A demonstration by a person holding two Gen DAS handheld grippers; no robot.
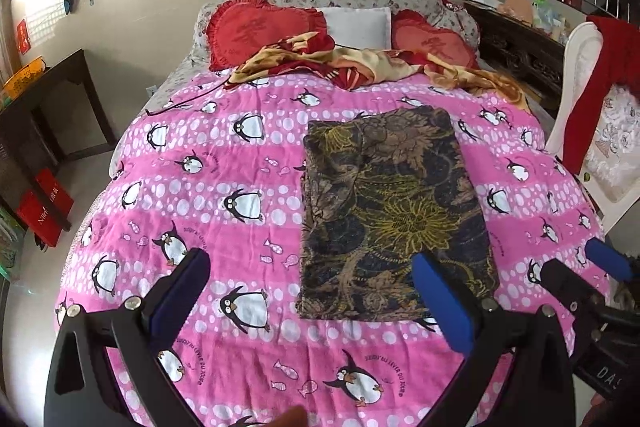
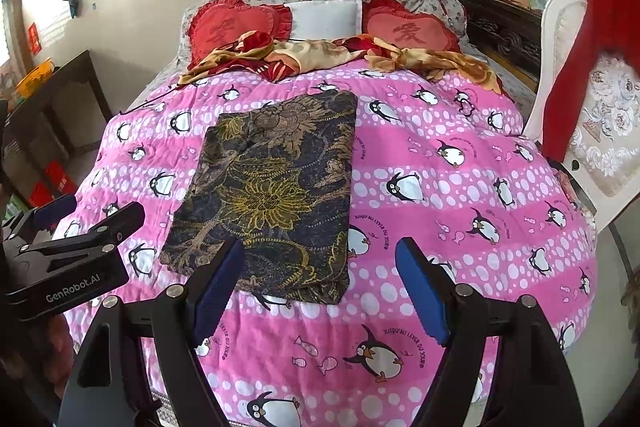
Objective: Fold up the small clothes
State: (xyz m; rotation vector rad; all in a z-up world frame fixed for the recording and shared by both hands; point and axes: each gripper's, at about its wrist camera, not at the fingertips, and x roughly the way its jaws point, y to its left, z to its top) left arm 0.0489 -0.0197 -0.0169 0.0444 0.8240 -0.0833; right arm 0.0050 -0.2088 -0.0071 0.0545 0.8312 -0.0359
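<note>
A dark floral garment (image 1: 392, 211) lies folded into a flat rectangle on the pink penguin quilt (image 1: 224, 163); it also shows in the right wrist view (image 2: 272, 195). My left gripper (image 1: 316, 283) is open and empty, hovering above the quilt near the garment's near edge. My right gripper (image 2: 320, 275) is open and empty, above the garment's near right corner. The right gripper also shows at the right edge of the left wrist view (image 1: 580, 275), and the left gripper at the left edge of the right wrist view (image 2: 88, 223).
Two red heart cushions (image 2: 236, 27), a white pillow (image 2: 324, 15) and a crumpled red-and-gold blanket (image 2: 320, 57) lie at the bed's head. A white chair with a red cloth (image 2: 588, 67) stands right. A dark table (image 1: 52, 99) and red boxes (image 1: 44, 207) stand left.
</note>
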